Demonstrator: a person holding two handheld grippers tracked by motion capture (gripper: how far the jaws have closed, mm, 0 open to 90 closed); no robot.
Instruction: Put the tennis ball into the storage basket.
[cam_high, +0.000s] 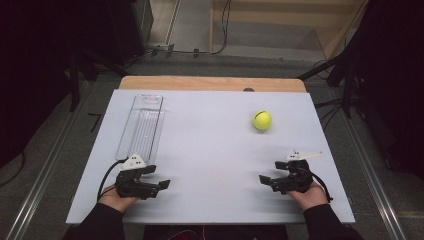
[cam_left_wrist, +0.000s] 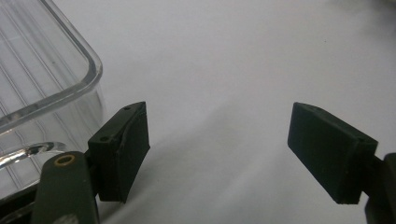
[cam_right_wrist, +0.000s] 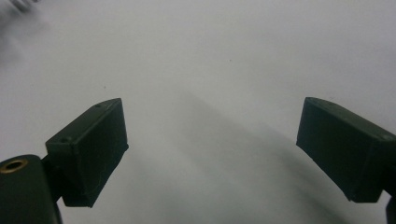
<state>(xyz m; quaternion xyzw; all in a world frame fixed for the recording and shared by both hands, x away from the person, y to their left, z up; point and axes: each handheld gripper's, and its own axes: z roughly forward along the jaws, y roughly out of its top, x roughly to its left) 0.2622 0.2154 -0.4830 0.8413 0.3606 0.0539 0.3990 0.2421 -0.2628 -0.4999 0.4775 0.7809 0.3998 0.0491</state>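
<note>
Two tools sit low at the near edge of the bench (cam_high: 215, 150), one in each hand, both with jaws spread wide and nothing between the pads. Left tool (cam_high: 162, 184) at about 7 o'clock of the bench, right tool (cam_high: 263, 180) at about 5 o'clock; both point inward toward the bench centre, jaws roughly level, hands resting near the surface.

Key relation: tennis ball (cam_high: 262, 120) lies at roughly 12 o'clock from the right tool, slightly off to 1 o'clock from bench centre, well apart from either tool. Right hand is clearly nearer. Ball is round, so no long axis to align to.

Clear tray (cam_high: 142, 125) sits at 10 o'clock of the bench, long axis running 12 to 6, its near end just beside the left tool. In the left gripper view the tray's rounded corner (cam_left_wrist: 70, 70) shows at 10 o'clock of the left jaw pad (cam_left_wrist: 126, 149), close but apart as far as I can tell. Tray is empty.

Right gripper view: bare bench between the pads (cam_right_wrist: 93, 149).

Likely next: right tool swings from pointing 9 o'clock toward 12 and reaches forward to the ball.
</note>
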